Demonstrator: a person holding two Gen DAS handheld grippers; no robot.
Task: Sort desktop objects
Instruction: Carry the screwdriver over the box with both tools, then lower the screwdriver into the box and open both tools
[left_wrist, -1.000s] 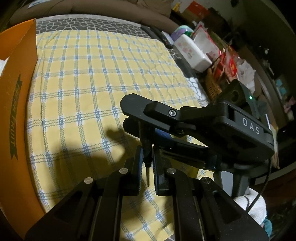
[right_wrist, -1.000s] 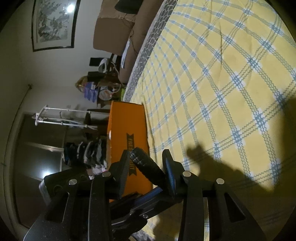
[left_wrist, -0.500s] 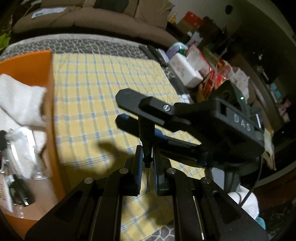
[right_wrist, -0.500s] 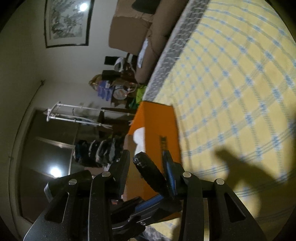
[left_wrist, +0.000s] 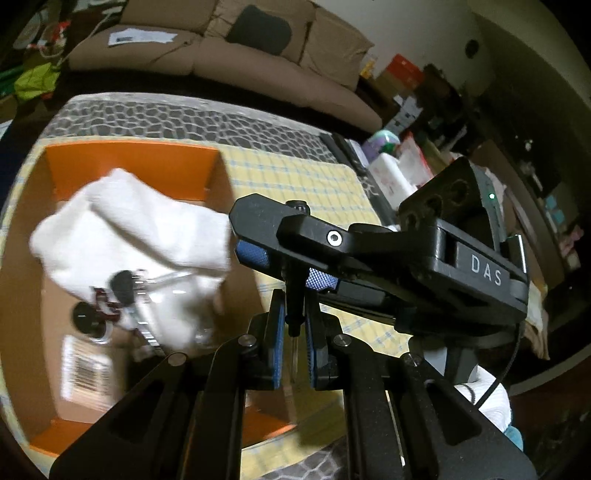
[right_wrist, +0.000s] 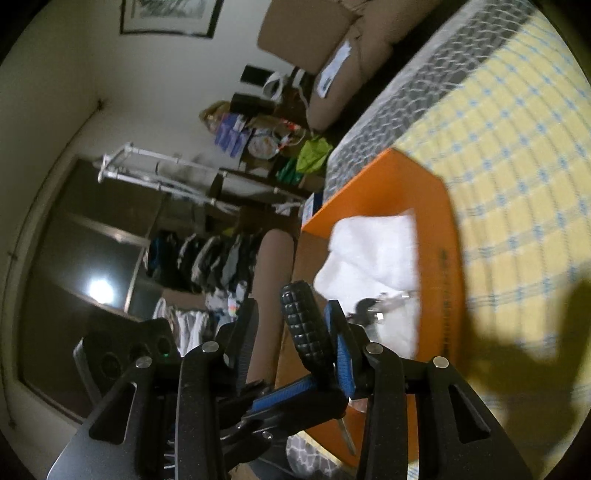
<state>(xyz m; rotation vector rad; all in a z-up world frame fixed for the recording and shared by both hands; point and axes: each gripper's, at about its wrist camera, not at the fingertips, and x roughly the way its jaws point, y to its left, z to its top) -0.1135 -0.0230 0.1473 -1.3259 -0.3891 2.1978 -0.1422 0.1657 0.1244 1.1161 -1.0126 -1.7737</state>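
Both grippers hold one screwdriver. My left gripper (left_wrist: 294, 336) is shut on its thin metal shaft (left_wrist: 293, 314). My right gripper (right_wrist: 291, 328), seen from the side in the left wrist view (left_wrist: 280, 236), has its jaws around the black knurled handle (right_wrist: 304, 325), which rests against the right finger with a gap on the left side. The screwdriver hangs over the near right edge of an open orange cardboard box (left_wrist: 125, 166), which holds a white cloth (left_wrist: 140, 229), a clear bag with metal and black parts (left_wrist: 147, 306) and a barcode label (left_wrist: 86, 373). The box also shows in the right wrist view (right_wrist: 413, 192).
The box stands on a yellow and blue checked cloth (left_wrist: 303, 181) over a grey patterned table edge (left_wrist: 184, 118). A sofa (left_wrist: 229, 55) stands behind. Cluttered packages and bottles (left_wrist: 391, 166) stand at the table's right. A clothes rack (right_wrist: 207, 258) stands to the left.
Both grippers have carried the screwdriver left across the checked cloth to the orange box. The box's inside with the white cloth has come into view in both wrist views.
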